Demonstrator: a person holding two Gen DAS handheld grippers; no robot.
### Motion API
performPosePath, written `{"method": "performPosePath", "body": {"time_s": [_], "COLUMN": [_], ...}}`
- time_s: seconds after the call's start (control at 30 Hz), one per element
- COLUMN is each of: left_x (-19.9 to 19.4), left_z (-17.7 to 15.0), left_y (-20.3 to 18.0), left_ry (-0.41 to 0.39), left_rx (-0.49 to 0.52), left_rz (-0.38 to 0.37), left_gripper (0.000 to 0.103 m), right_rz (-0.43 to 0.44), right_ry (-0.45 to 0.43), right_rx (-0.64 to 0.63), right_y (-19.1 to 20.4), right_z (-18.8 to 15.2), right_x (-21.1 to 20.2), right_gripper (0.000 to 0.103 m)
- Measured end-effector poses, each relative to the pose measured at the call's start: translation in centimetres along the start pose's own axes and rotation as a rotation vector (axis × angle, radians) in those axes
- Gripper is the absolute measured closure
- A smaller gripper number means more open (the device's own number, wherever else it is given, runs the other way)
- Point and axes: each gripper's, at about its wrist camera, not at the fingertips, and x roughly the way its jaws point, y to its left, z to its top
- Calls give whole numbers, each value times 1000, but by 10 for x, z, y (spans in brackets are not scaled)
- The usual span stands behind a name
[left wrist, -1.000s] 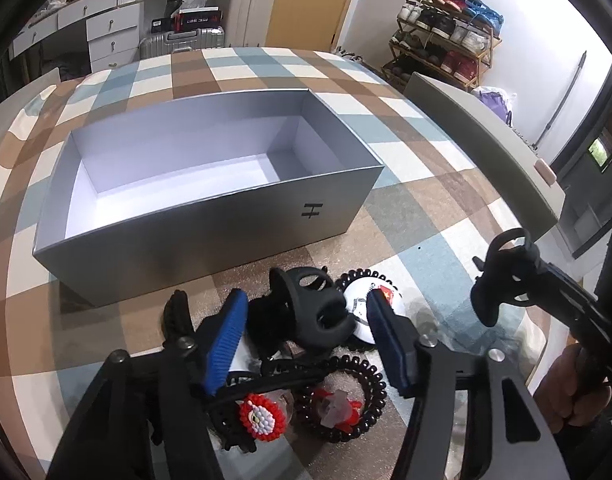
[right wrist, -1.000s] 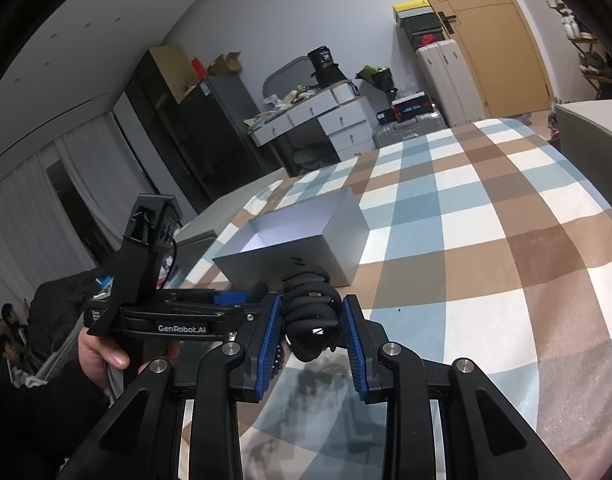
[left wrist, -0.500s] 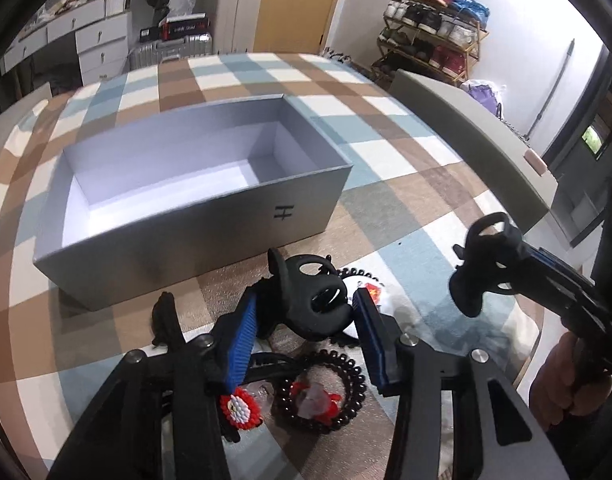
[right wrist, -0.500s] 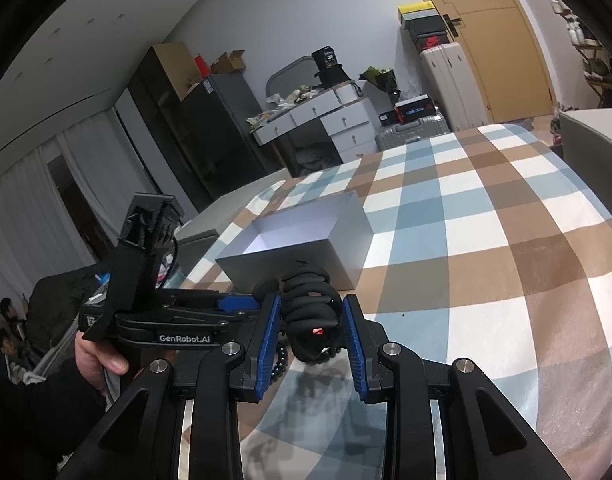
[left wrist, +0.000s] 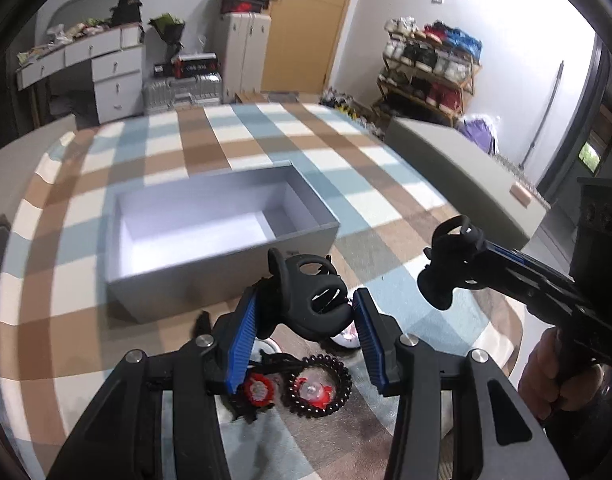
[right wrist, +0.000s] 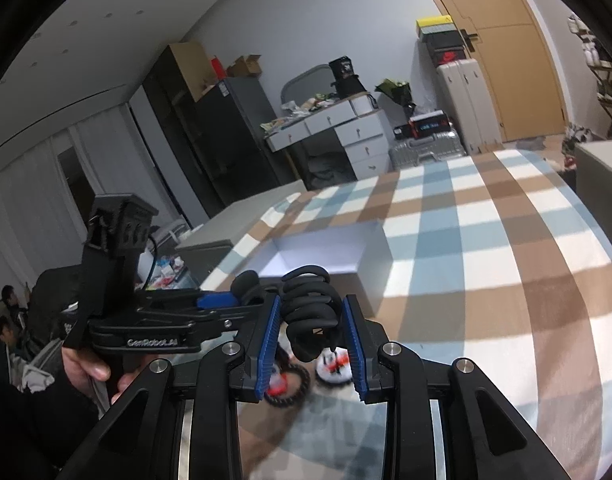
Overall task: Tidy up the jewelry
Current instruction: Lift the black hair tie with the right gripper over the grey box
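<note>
My left gripper (left wrist: pixel 306 312) is shut on a black hair claw clip (left wrist: pixel 310 300) and holds it above the pile, just short of the open grey box (left wrist: pixel 210 264). My right gripper (right wrist: pixel 311 324) is shut on a second black claw clip (right wrist: pixel 312 312); it also shows in the left wrist view (left wrist: pixel 450 268), right of the box. Below lie a black spiral hair tie with a red charm (left wrist: pixel 318 388), a red flower piece (left wrist: pixel 258 388) and a white round piece (right wrist: pixel 332 368). The box looks empty inside.
The checked tablecloth (left wrist: pixel 386 184) covers the round table. A grey bench (left wrist: pixel 458 168) stands beyond the table's right edge. The left gripper and the hand holding it (right wrist: pixel 90 364) fill the left of the right wrist view.
My left gripper has risen from the pile with the black claw clip, and the box now sits lower and farther in view. My right gripper has lifted a little with its clip.
</note>
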Motion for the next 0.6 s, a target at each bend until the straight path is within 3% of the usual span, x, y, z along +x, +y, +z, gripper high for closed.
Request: {"method": "performPosePath", "body": {"time_s": [0.37, 0.6], "left_x": [-7, 15], "left_z": [28, 38], "left_y": [28, 55], "left_ry": [-67, -27], "left_rx": [-2, -60], "left_rz": [68, 44], "left_gripper": [62, 62], "right_rz": [28, 57], "right_ry": [14, 60], "right_rx": [-105, -95], "right_y": [24, 16], "right_z": [52, 79], "right_x": [45, 92], "right_gripper": [73, 73]}}
